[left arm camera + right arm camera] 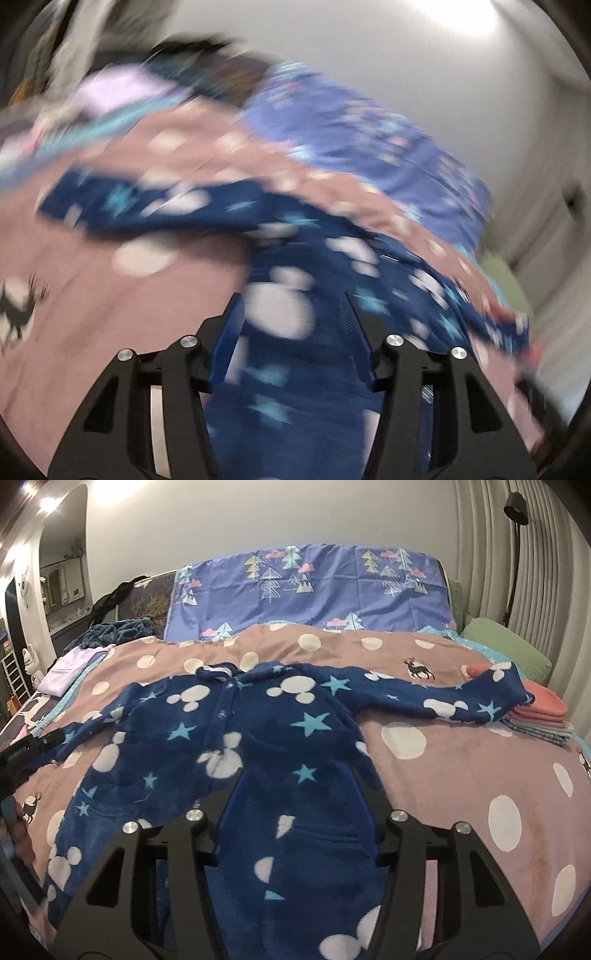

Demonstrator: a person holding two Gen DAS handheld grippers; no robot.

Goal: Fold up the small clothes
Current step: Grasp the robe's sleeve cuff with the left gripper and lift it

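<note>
1. One navy fleece garment, printed with white mouse-head shapes and pale blue stars, lies face up and spread across the middle of the bed, collar toward the far edge.
2. Its one sleeve reaches out to the bed's right side, the cuff lying on a stack of folded clothes; the other sleeve runs to the left edge, its end hidden behind a dark object there.
3. The right gripper hangs over the garment's lower half, fingers parted, fleece showing in the gap; whether the pads touch it I cannot tell.
4. The left gripper sits above the same fleece, fingers apart; heavy blur hides any contact.
5. Under the garment is a pinkish spotted blanket with deer prints.
6. At the bed's far edge lies a purple cover with trees; a green pillow sits at the far right corner.
7. In the left wrist view everything beyond the fingers is smeared.
</note>
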